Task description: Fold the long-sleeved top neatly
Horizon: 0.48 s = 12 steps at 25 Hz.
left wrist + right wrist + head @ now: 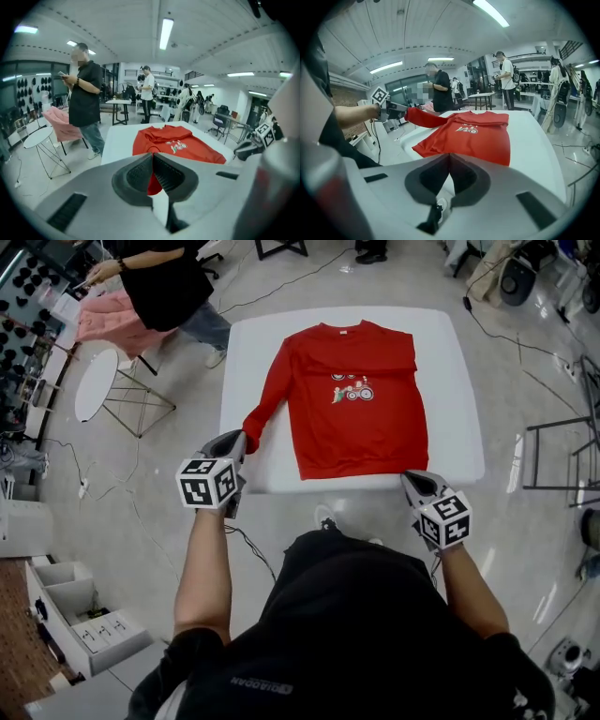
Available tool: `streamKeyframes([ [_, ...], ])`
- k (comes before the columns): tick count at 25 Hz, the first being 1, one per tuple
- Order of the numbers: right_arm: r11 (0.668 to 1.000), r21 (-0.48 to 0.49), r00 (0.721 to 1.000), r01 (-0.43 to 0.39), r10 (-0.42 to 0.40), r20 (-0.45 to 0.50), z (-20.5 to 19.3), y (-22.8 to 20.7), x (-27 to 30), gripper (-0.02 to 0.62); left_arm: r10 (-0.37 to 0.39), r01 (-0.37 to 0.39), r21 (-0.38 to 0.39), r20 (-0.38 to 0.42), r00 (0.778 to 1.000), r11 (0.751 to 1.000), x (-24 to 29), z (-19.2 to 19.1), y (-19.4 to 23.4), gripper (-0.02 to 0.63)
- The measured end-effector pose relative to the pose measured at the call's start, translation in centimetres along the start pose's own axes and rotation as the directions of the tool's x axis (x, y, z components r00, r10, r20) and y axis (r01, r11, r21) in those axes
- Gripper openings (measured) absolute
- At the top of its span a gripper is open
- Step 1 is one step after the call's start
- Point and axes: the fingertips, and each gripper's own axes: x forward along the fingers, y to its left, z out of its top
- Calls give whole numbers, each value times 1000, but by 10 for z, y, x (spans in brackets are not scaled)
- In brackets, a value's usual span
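A red long-sleeved top (356, 399) with a small print on the chest lies flat on a white table (450, 371), collar away from me. Its left sleeve (267, 399) runs off the body toward the table's front left corner. My left gripper (239, 439) is shut on that sleeve's cuff and holds it lifted above the table edge. In the left gripper view red cloth (153, 182) shows between the closed jaws. My right gripper (410, 479) hovers at the table's front edge, just off the hem's right corner. It is shut with nothing in it (450, 157).
A person in black (164, 282) stands beyond the table's far left corner beside a pink garment (108, 320) on a chair and a small round white table (94, 381). Cables trail over the floor. White storage boxes (80, 615) sit at my left; metal frames (562, 456) stand at the right.
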Motion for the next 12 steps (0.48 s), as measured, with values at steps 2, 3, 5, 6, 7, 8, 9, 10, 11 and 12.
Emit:
streamKeyframes([
  [2,1000,-14,1000,-5,5,6,9,1,5,5,35,-35,-14,58,998,999,-11,31,30,11],
  [3,1000,-28,1000,-7,8,9,15,2,8,5,56,-55,-19,81,995,998,-16,46,46,11],
  [5,998,-56,1000,-7,8,16,27,2,12,5,88,-84,-39,119,989,996,-23,72,80,11],
  [6,998,-65,1000,-4,5,21,33,1,14,5,101,-95,-52,133,986,994,-25,83,97,11],
  [7,998,-71,1000,1,1,27,39,1,16,5,113,-105,-63,144,983,992,-27,94,115,11],
  [8,997,-74,999,5,-3,32,44,1,18,5,126,-116,-72,152,980,991,-28,105,132,11],
  [9,997,-77,999,9,-7,34,48,2,21,5,140,-130,-76,156,978,989,-30,114,149,11],
  [10,997,-81,999,14,-11,34,52,2,23,5,157,-147,-74,155,975,986,-31,123,166,11],
  [11,996,-85,999,21,-19,33,55,2,25,5,173,-164,-69,150,974,984,-31,130,182,11],
  [12,996,-87,999,31,-29,32,59,-1,26,5,183,-175,-65,143,973,982,-29,137,197,11],
])
